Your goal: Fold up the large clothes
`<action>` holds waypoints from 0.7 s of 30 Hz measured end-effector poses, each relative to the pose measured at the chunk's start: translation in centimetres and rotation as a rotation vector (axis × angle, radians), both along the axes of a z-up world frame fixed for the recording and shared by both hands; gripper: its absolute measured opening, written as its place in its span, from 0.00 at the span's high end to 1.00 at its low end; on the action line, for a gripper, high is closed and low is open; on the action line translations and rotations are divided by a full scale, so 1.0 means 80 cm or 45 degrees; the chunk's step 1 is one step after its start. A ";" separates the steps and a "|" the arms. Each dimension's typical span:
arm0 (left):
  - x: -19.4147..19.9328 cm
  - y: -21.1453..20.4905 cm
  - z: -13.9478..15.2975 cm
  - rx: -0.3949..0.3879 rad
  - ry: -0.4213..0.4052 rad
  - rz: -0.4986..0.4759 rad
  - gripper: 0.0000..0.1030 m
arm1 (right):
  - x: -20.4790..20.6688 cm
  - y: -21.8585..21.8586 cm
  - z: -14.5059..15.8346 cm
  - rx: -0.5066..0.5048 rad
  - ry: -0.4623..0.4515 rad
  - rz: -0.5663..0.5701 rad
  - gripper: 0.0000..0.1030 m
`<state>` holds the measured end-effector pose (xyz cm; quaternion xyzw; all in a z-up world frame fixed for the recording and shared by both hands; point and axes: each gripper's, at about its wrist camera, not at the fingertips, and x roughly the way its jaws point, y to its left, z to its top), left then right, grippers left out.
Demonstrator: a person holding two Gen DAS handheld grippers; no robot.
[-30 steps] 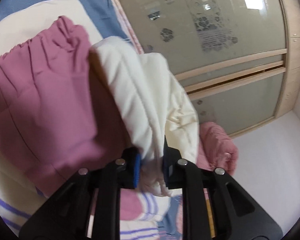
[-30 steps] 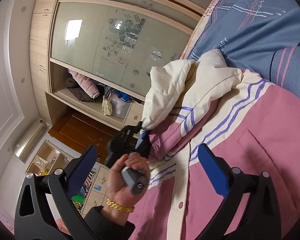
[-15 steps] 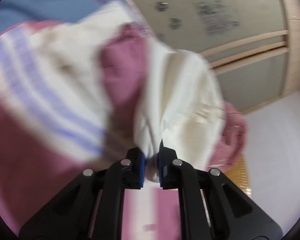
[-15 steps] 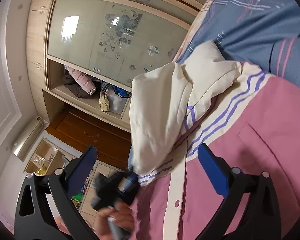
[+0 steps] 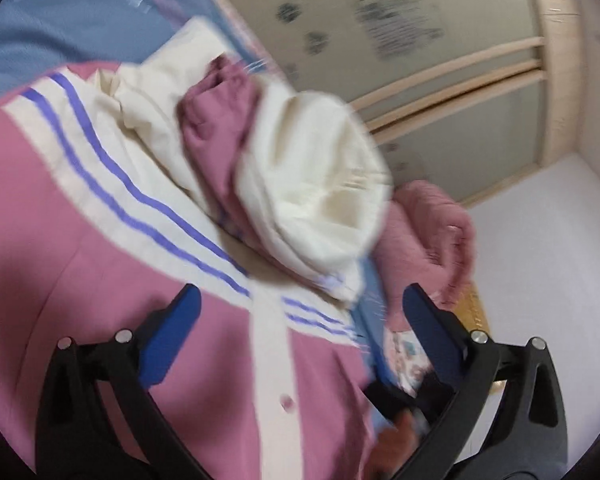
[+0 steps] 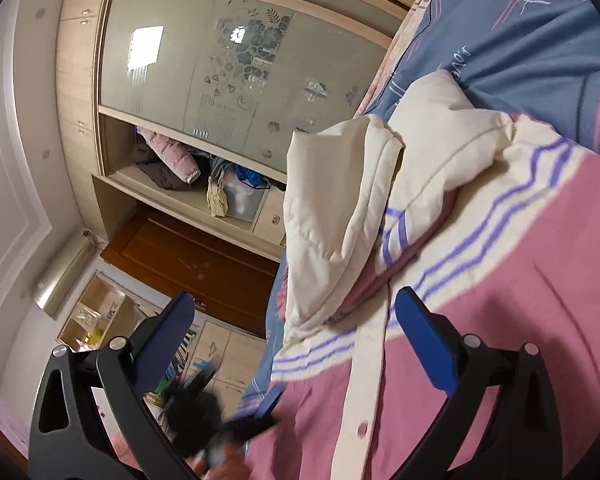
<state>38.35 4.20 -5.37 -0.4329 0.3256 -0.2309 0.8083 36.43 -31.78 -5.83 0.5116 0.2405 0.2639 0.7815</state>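
On my feed, a bed under a blue patterned bedspread (image 6: 520, 40) carries a pink jacket (image 6: 500, 300) with cream yoke and purple stripes, its cream sleeve (image 6: 332, 208) folded across the chest near the mattress edge.

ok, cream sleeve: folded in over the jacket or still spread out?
Folded in. The cream sleeve lies bunched across the pink jacket front. The left claw has just been opening; nothing is between its jaws.

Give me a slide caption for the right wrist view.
Open right hand-held gripper facing a pink jacket, its cream sleeve folded across, on a blue bed.
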 end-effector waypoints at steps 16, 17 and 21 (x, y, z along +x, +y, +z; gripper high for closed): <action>-0.081 -0.009 0.043 0.453 -0.231 0.090 0.02 | 0.126 0.028 -0.050 -0.070 0.185 -0.115 0.36; -0.080 -0.008 0.041 0.463 -0.229 0.097 0.02 | 0.129 0.028 -0.049 -0.068 0.176 -0.123 0.36; -0.076 0.004 0.036 0.491 -0.191 0.130 0.02 | 0.147 0.029 -0.056 -0.002 0.182 -0.139 0.59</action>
